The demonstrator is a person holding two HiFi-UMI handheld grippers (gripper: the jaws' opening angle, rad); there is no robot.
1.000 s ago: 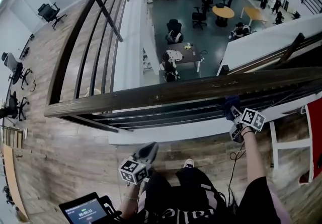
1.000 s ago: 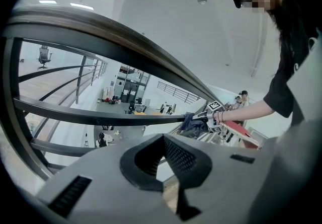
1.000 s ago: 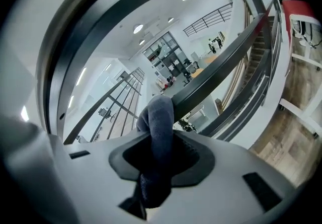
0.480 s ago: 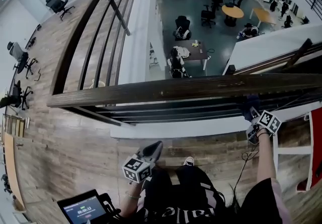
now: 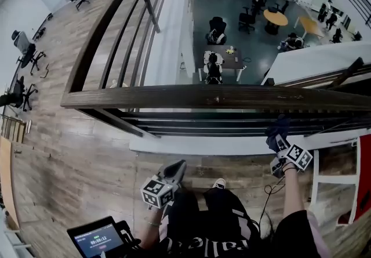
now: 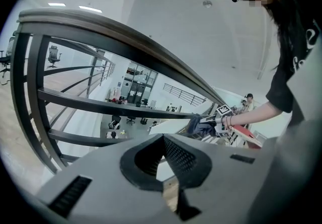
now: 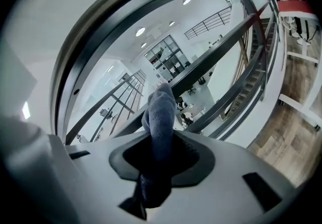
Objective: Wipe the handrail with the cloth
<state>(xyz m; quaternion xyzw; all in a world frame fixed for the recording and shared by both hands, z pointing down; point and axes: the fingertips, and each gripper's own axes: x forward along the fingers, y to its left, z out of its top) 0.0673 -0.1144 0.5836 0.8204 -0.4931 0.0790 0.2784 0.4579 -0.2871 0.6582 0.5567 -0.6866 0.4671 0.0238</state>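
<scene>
Operator: Since the frame a second back, the right gripper has shifted a little rightward along the railing. It has also sunk lower, away from the underside of the handrail. The left gripper has kept its station low, by the wearer's legs.

Supervisor: Tool condition?

Operator: Right jaws are clamped on the cloth, a bunched dark-blue wad standing up out of them with a tail trailing behind. Left jaws stand narrowly apart with nothing between them.

Supervisor: Cloth position against the work surface?

Operator: The head view places it beneath the top rail, in front of the lower bars. I cannot tell whether it touches a bar.

Supervisor: Handling assessment?

Operator: I judge the cloth soft, light and limp, so it will fold under pressure. I would hold it mid-bunch, as now, with enough wad ahead of the tips to keep the jaws off the wood. The rail looks rigid and smooth, so it should take a firm press. If the grip loosens, the cloth could fall through the bars.
</scene>
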